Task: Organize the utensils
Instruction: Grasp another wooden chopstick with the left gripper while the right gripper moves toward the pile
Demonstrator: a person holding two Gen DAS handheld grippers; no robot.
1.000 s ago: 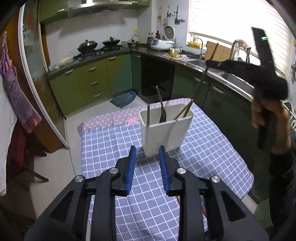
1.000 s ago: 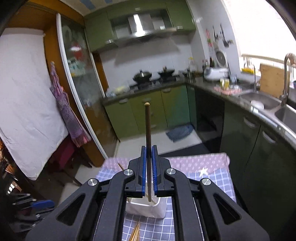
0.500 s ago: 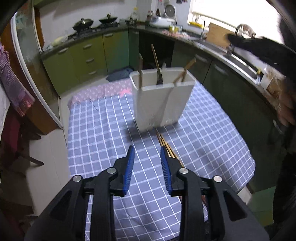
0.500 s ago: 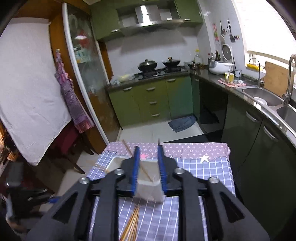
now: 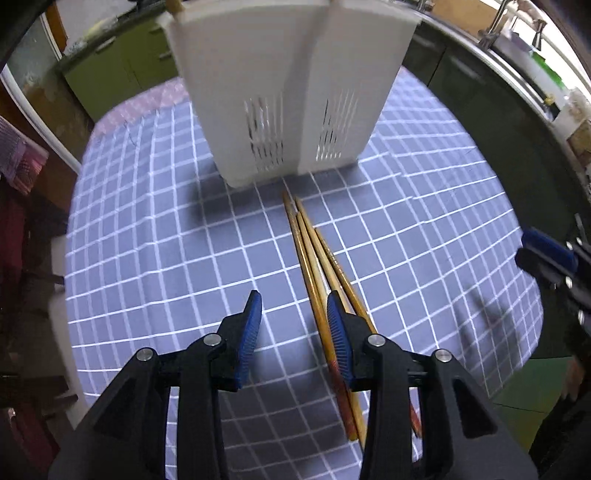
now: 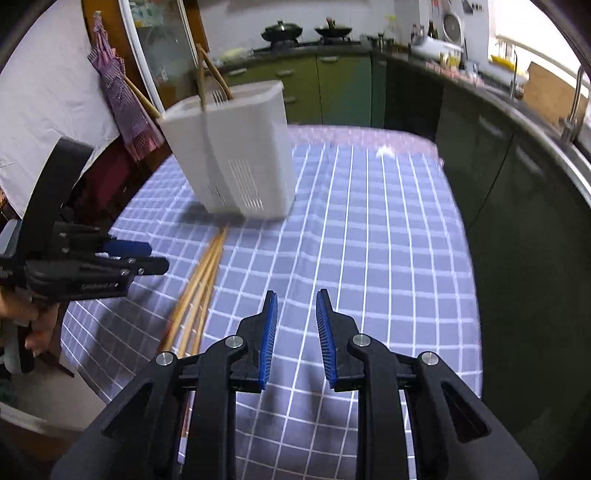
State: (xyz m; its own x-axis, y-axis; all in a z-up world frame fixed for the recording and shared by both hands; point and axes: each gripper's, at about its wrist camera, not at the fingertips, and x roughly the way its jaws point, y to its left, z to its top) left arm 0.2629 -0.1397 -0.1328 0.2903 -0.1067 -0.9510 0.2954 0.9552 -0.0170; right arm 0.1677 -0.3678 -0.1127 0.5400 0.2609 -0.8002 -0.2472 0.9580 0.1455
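A white slotted utensil holder (image 5: 288,92) stands on the blue checked tablecloth (image 5: 155,236), with chopsticks and a fork sticking out of its top (image 6: 210,79). Several wooden chopsticks (image 5: 314,254) lie on the cloth in front of it, running toward me. My left gripper (image 5: 293,314) is open and empty, low over the cloth, its right finger over the near ends of the chopsticks. My right gripper (image 6: 293,312) is open and empty over the cloth, to the right of the chopsticks (image 6: 199,284). The left gripper also shows in the right wrist view (image 6: 136,256).
The table's right edge drops toward dark green cabinets (image 6: 517,184) and a sink counter (image 6: 554,122). Green cabinets with a stove and pots (image 6: 306,31) stand at the back. A cloth hangs on the left (image 6: 118,99).
My right gripper let go of the chopstick into the holder, opened and came down over the table. My left gripper moved forward and down to the chopsticks lying on the cloth.
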